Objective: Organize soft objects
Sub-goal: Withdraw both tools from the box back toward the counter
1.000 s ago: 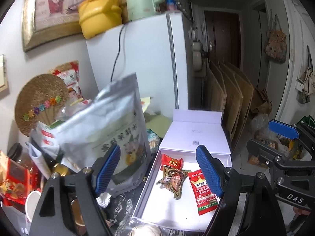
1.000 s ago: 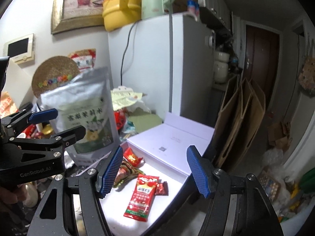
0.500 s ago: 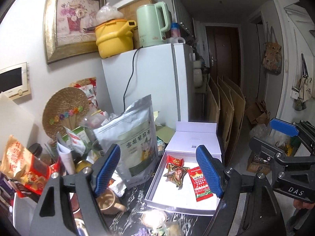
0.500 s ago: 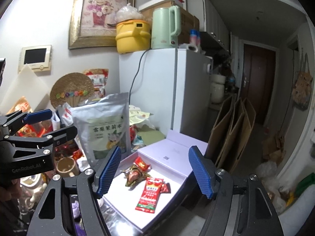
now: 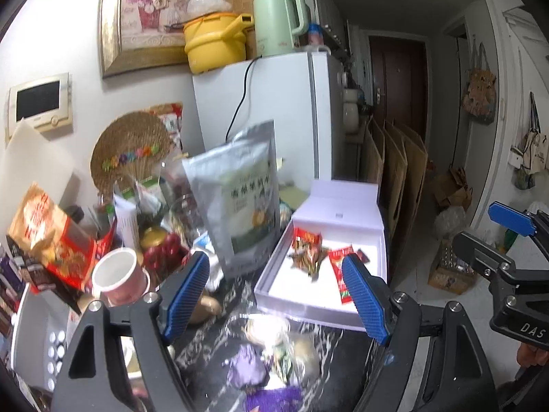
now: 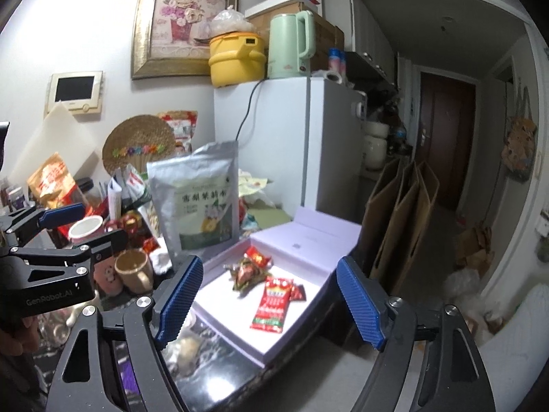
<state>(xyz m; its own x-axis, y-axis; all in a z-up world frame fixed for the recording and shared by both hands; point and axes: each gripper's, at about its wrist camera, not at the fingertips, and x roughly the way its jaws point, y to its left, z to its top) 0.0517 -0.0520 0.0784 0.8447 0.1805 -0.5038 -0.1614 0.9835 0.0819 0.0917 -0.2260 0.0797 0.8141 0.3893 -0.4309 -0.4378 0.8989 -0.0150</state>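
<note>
Snack packets (image 6: 271, 286) lie in the box (image 6: 308, 240); both tools, left (image 5: 276, 297) and right (image 6: 269, 304), gape wide, empty.

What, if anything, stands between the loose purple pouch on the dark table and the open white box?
Nothing visible does. The purple pouch lies just in front of the white box, with only bare dark table and the box's low front wall between. The silver bag stands off to the left.

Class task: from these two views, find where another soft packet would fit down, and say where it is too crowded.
Free: the white floor of the open white box, near the front edge, beside the long red sachet. The box's back holds a red and a brown-green packet. Crowded: left of the tall silver foil pouch, where mugs and snack bags stand close together.
</note>
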